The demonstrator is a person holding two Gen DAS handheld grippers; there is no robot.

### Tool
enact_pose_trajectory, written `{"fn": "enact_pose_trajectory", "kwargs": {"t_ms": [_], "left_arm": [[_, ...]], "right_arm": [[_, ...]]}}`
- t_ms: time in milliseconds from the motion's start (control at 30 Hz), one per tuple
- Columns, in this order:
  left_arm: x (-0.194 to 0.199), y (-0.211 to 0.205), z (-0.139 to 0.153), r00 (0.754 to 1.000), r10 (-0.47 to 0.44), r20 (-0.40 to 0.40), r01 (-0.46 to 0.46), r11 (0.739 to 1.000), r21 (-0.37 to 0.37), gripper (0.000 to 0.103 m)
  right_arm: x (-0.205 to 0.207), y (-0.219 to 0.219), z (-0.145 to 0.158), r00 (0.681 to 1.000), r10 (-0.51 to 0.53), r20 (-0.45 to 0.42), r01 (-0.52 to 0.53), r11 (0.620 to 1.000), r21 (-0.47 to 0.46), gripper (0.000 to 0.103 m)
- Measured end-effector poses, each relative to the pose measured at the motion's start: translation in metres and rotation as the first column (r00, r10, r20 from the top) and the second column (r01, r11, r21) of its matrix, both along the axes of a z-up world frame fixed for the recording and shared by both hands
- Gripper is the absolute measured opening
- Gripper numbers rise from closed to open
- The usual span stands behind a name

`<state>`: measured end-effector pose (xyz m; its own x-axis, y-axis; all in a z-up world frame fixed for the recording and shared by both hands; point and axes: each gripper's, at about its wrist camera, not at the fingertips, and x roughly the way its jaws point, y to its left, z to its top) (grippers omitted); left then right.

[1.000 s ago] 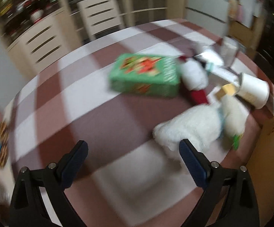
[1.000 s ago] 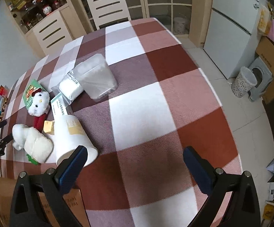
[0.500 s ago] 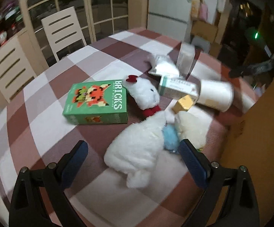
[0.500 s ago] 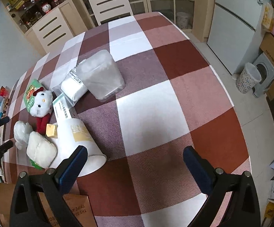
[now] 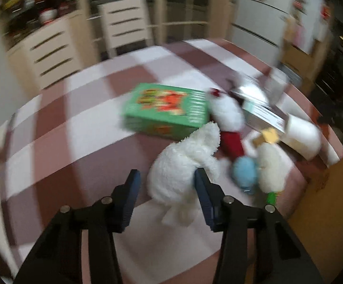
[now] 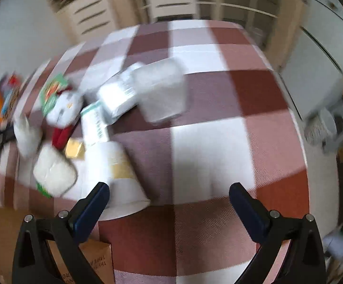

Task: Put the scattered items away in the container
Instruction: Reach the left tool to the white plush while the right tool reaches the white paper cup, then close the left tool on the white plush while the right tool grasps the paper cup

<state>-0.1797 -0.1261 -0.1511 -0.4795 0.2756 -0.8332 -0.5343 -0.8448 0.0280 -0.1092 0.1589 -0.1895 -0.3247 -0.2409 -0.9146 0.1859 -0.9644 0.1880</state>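
As its jaws have just been closing, the left gripper [image 5: 165, 177] clamps a fluffy white plush toy [image 5: 183, 165] on the checked surface [image 5: 76, 130]; the right gripper [image 6: 169, 189] fingers stand apart over the surface beside a white paper cup [image 6: 117, 165].

A white slatted chair [image 5: 124, 21] stands at the checked tablecloth's [image 6: 209, 137] far edge. Beside the chair — a pale drawer cabinet [image 5: 50, 49].

Both fisheye views are motion-blurred and dim, perhaps lit from indoor lamps overhead; edges bend strongly, with dark vignetted corners.
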Motion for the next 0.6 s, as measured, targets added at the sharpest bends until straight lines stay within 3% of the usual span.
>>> {"fn": "enact_pose_trajectory", "kwargs": {"t_ms": [67,200,233,333,400,600], "left_arm": [[-0.001,-0.012,0.003,0.999,0.046,-0.001,-0.046,0.999,-0.016,0.050],[-0.006,-0.015,0.007,0.997,0.048,0.055,-0.049,0.999,0.007,0.082],[-0.007,-0.012,0.008,0.998,0.039,0.050,-0.040,0.999,0.007,0.084],[-0.013,0.005,0.005,0.999,0.005,0.053,-0.005,1.000,-0.002,0.084],[-0.016,0.022,-0.002,0.995,-0.038,0.087,0.038,0.999,0.004,0.084],[-0.009,0.068,-0.021,0.981,-0.166,0.099,0.174,0.982,-0.076,0.085]], "right_arm": [[-0.008,-0.018,-0.002,0.993,0.114,0.011,-0.113,0.993,-0.029,0.103],[-0.023,-0.049,-0.010,0.963,0.263,0.064,-0.260,0.964,-0.055,0.103],[-0.026,-0.056,-0.013,0.952,0.292,0.086,-0.287,0.955,-0.073,0.103],[-0.030,-0.078,-0.023,0.918,0.369,0.145,-0.358,0.929,-0.092,0.103],[-0.031,-0.089,-0.029,0.903,0.392,0.172,-0.389,0.920,-0.053,0.103],[-0.035,-0.089,-0.045,0.907,0.371,0.199,-0.396,0.912,0.108,0.099]]}}
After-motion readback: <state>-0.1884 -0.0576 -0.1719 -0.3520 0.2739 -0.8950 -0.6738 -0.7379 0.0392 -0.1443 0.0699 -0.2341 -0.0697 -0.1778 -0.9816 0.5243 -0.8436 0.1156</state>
